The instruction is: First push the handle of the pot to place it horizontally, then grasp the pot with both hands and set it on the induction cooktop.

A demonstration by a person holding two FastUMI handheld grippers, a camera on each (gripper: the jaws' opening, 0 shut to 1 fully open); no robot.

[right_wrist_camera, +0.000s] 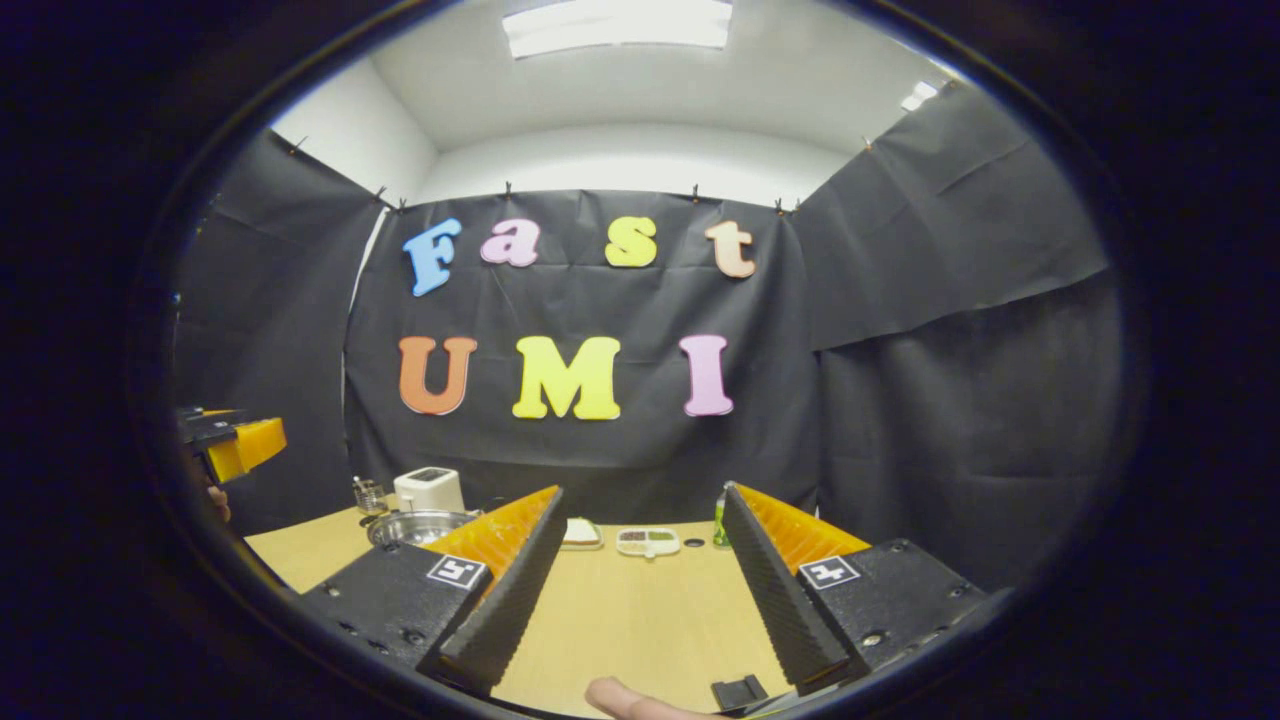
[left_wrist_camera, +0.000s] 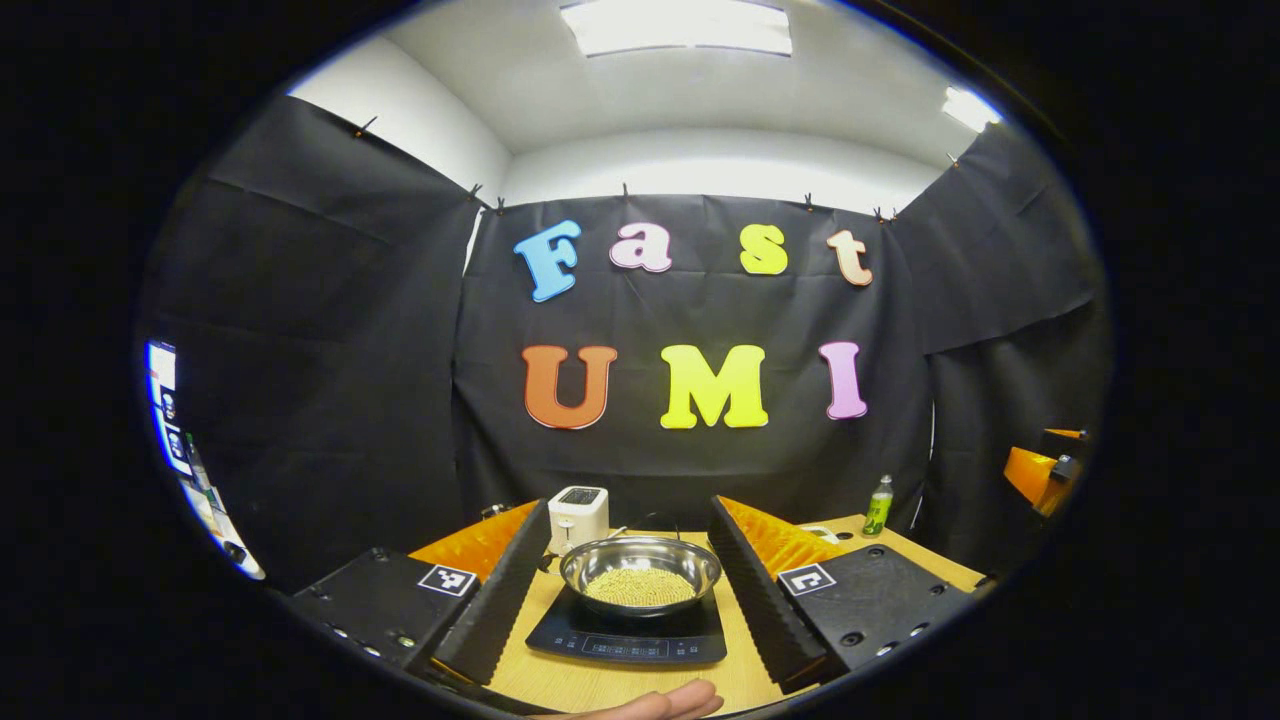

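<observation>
- Steel pot [left_wrist_camera: 640,572] sits on the induction cooktop [left_wrist_camera: 628,632], framed between the spread, empty fingers of the left gripper [left_wrist_camera: 628,590].
- Right gripper [right_wrist_camera: 640,590] is released too, over bare tabletop [right_wrist_camera: 640,620].
- Placement looks done; both are clear of the pot.
- The pot holds small yellowish grains; its handle is hard to make out.

The wooden table [left_wrist_camera: 590,680] carries an induction cooktop [left_wrist_camera: 627,632], white toaster [left_wrist_camera: 578,515], green bottle [left_wrist_camera: 878,506] — and a small snack tray [right_wrist_camera: 648,541].
</observation>
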